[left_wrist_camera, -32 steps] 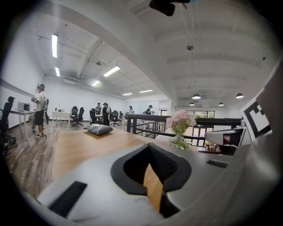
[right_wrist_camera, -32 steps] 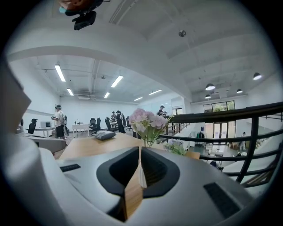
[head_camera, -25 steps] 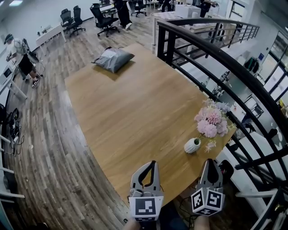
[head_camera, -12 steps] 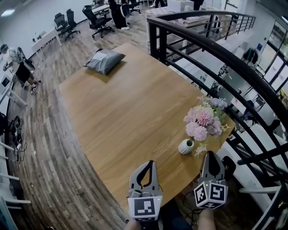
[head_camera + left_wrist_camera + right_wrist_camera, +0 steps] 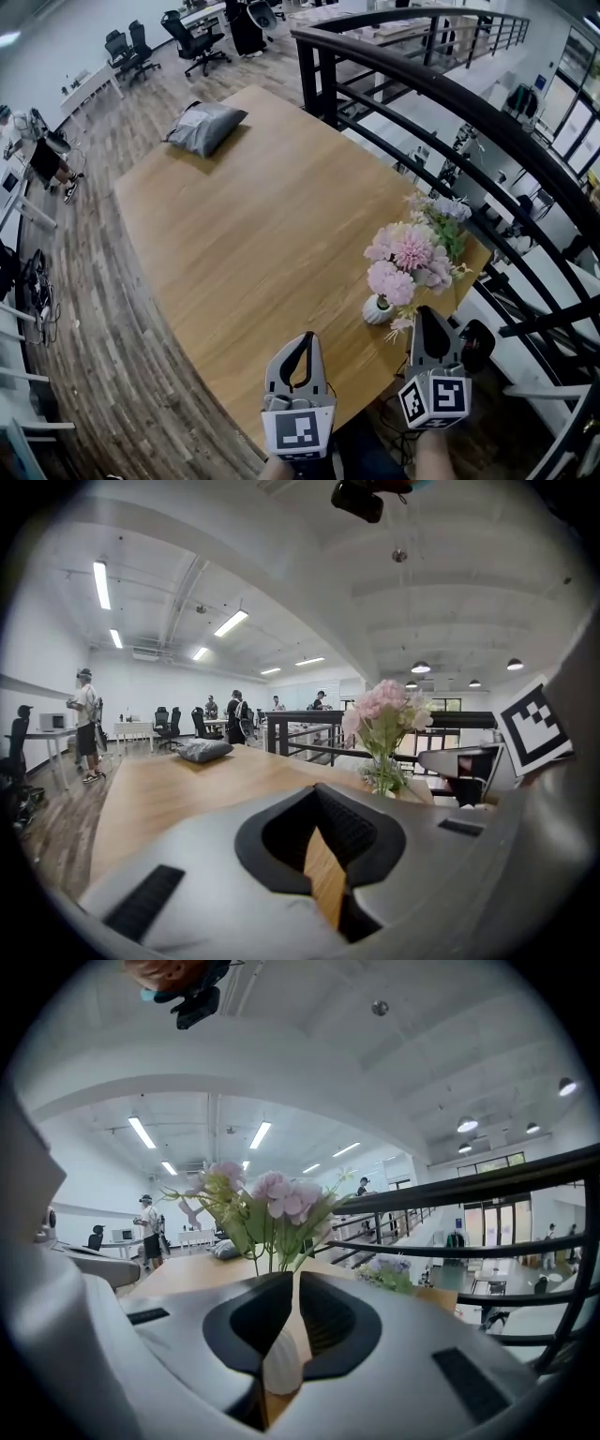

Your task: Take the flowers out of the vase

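A small white ribbed vase (image 5: 377, 309) stands near the table's right front corner, holding pink and lilac flowers (image 5: 410, 255) with green leaves. My right gripper (image 5: 427, 317) is just to the right of the vase and short of it. In the right gripper view the vase (image 5: 279, 1365) shows through the narrow slit of that gripper (image 5: 293, 1279), with the flowers (image 5: 272, 1199) above. Its jaws have just been opening and nothing is between them. My left gripper (image 5: 305, 339) hangs over the table's front edge, left of the vase, tips together and empty. The left gripper view shows the flowers (image 5: 382, 705) ahead to the right.
The wooden table (image 5: 272, 216) runs away from me with a grey bag (image 5: 204, 127) at its far end. A black railing (image 5: 450, 103) runs along the table's right side, close behind the flowers. A pale loose sprig (image 5: 403, 325) lies by the vase. Office chairs (image 5: 192, 37) stand far off.
Both grippers have moved forward toward the vase. The vase and flowers now sit nearer and further left in the head view, with the right gripper's tips close beside the vase.
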Demonstrator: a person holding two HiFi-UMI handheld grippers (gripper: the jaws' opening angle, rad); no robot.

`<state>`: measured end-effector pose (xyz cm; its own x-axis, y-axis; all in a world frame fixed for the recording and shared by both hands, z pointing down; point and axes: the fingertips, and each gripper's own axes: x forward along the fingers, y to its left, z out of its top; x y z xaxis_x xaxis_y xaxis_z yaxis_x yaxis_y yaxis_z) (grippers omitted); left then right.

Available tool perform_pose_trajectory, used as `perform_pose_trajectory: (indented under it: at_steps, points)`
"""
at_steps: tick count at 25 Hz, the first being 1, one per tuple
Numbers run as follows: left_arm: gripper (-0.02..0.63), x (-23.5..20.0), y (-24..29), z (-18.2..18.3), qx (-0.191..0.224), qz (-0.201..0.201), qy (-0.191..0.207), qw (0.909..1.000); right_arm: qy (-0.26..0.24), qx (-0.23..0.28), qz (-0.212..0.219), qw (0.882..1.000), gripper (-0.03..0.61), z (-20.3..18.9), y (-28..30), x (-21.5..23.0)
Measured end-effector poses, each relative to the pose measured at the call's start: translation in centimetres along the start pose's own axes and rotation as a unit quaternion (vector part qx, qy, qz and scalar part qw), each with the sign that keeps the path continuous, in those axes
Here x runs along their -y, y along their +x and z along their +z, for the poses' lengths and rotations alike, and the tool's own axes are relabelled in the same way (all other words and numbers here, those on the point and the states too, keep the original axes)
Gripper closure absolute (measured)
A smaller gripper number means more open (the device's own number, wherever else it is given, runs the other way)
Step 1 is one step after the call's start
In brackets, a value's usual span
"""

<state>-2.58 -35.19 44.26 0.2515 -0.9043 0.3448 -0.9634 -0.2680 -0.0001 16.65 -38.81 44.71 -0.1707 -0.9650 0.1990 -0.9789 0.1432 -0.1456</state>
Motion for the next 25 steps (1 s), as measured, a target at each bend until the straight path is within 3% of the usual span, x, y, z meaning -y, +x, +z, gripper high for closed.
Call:
perform_pose_trajectory:
  at_steps: [8, 13, 15, 20, 22, 25]
  points:
    - [0.571, 0.9, 2.0, -0.1, 0.001, 0.004, 0.003, 1.0, 0.005, -0.021, 0.055, 0.998, 0.527, -1.3, 2.1, -0.6]
    - [0.57, 1.6, 2.7, -1.0, -0.021, 0.008, 0.003, 0.9997, 0.008, -0.029, 0.089, 0.996, 0.523, -1.8, 2.9, -1.0]
    - [0.57, 1.7, 3.0, -1.0, -0.023, 0.01, 0.003, 0.9997, 0.008, -0.035, 0.1, 0.994, 0.489, -1.8, 3.2, -1.1]
    - [0.571, 1.9, 3.3, -1.3, -0.029, 0.015, 0.003, 0.9995, 0.009, -0.041, 0.124, 0.991, 0.486, -2.4, 3.6, -1.6]
    - [0.571, 2.0, 3.5, -1.4, -0.031, 0.016, 0.004, 0.9994, 0.004, -0.046, 0.134, 0.99, 0.449, -2.4, 3.8, -1.8]
    - [0.571, 2.1, 3.8, -1.5, -0.033, 0.018, 0.003, 0.9993, 0.002, -0.048, 0.145, 0.988, 0.443, -2.4, 4.3, -2.0]
